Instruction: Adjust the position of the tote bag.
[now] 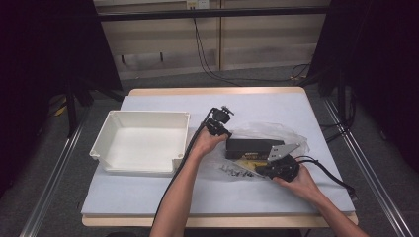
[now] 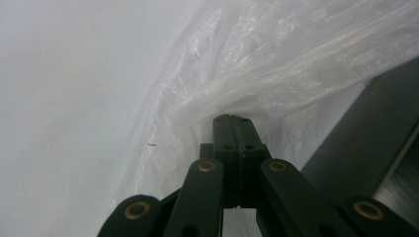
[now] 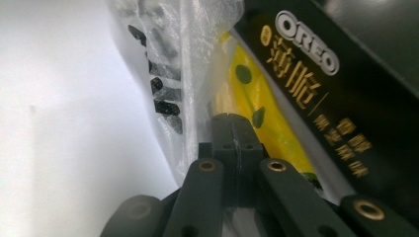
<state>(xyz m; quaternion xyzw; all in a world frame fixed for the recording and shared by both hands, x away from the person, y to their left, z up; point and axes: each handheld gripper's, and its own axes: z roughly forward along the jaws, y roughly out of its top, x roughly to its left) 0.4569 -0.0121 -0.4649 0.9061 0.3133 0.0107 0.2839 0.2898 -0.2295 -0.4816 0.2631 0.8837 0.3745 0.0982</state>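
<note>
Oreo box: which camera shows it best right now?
The right gripper view: the Oreo box sits close, its logo readable. The high view shows the box whole but small; the left gripper view shows a dark edge.

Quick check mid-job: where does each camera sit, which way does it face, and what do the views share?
High view: above the person's side, facing forward and down on the table; both forearms, left gripper, right gripper.
Left gripper view: along its shut jaws at the bag.
Right gripper view: along its shut jaws at the Oreo box.
Shared: bag and box.
</note>
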